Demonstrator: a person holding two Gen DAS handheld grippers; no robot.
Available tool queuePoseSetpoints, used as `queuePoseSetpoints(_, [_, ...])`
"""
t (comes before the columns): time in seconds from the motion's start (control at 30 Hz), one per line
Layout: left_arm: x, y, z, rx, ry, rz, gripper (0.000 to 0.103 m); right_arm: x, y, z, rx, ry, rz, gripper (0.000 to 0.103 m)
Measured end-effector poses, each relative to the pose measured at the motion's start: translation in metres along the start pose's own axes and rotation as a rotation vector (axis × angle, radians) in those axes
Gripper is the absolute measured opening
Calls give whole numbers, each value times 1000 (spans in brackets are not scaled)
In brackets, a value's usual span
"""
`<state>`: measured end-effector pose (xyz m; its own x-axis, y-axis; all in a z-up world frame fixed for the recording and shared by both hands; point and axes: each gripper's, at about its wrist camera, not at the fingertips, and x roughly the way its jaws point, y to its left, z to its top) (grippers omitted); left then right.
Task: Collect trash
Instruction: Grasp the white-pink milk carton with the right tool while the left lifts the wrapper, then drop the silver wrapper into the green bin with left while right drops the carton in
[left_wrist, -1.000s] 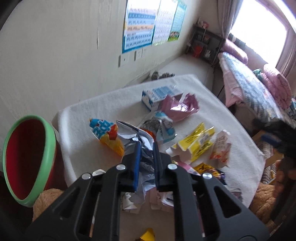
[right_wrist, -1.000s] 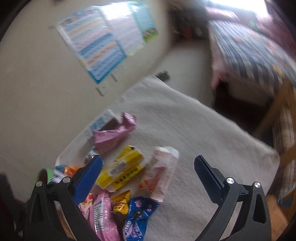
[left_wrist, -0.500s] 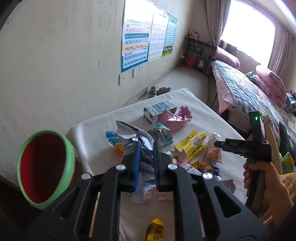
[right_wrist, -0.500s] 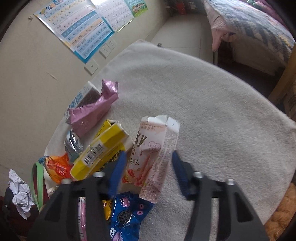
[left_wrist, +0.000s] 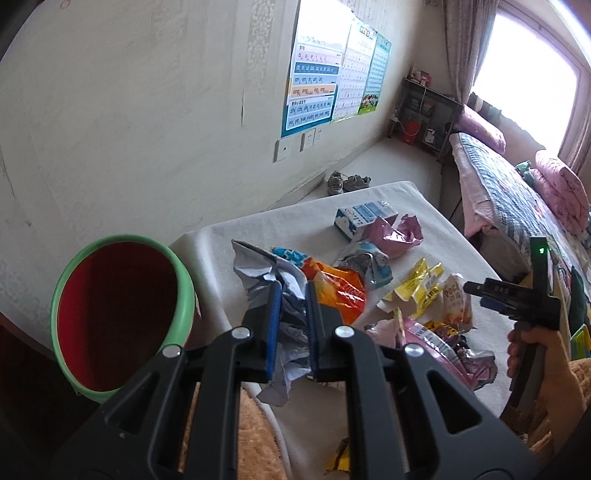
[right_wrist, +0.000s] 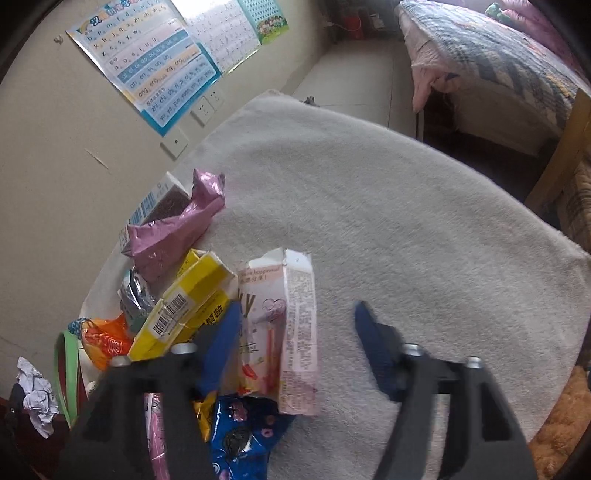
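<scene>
Left gripper: the left gripper (left_wrist: 290, 314) was clamped on a crumpled white-grey wrapper (left_wrist: 280, 291), its blue pads (left_wrist: 274, 325) pressed together on the paper, which stuck out above and hung below them.
Bin: a red bin with a green rim (left_wrist: 122, 314) stood off the table's near left corner, just beside the held wrapper and apart from it.
Right gripper: the right gripper (right_wrist: 291, 332) hung low over the near part of the table (right_wrist: 406, 221), its jaws opening; the pink Pocky box (right_wrist: 291, 325) lay between them, the left pad (right_wrist: 221, 343) against the box's left edge, the right pad clear of it.
Trash pile: along the table's left edge lay a yellow carton (right_wrist: 184, 310), a pink foil bag (right_wrist: 177, 229), a blue-and-white carton (right_wrist: 155, 203), a silver wrapper (right_wrist: 135, 299) and an orange packet (right_wrist: 107, 339); a blue cookie wrapper (right_wrist: 240, 435) lay at the near edge, partly under the Pocky box.
Table cover: a white fleecy cloth, bare on its right half.
Person: a hand (left_wrist: 535, 354) gripped the right gripper's handle at the table's right edge.
</scene>
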<state>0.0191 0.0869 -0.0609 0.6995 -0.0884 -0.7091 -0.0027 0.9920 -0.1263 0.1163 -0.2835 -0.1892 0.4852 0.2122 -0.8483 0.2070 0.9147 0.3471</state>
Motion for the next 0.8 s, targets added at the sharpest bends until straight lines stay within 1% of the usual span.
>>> queuePoseSetpoints(0.13, [3, -1, -2, 7, 6, -1, 13, 15, 6, -4, -34, 44, -23, 63])
queuePoseSetpoints(0.23, [6, -3, -4, 19, 10, 0, 13, 18, 5, -4, -3, 58, 30, 45])
queuePoseSetpoints(0.3, [7, -2, -5, 14, 14, 0, 13, 13, 9, -2, -29, 38, 11, 42])
queuePoseSetpoints(0.33, [8, 0, -5, 7, 15, -1, 13, 10, 10, -1, -39, 28, 2, 41])
queuePoseSetpoints(0.47, [8, 5, -4, -13, 6, -5, 13, -15, 13, 3, -35, -37, 23, 41])
queuePoseSetpoints(0.57, [5, 15, -2, -33, -10, -9, 13, -42, 25, 4, -89, -96, 28, 41])
queuePoseSetpoints(0.67, [2, 34, 0, -56, -27, 15, 13, -61, 49, -1, -168, -133, 25, 41])
queuePoseSetpoints(0.7, [2, 45, 0, -69, -29, 34, 13, -66, 60, -4, -192, -139, 33, 42])
queuePoseSetpoints(0.8, [4, 75, -2, -122, -25, 74, 13, -72, 95, -21, -246, -133, 101, 42])
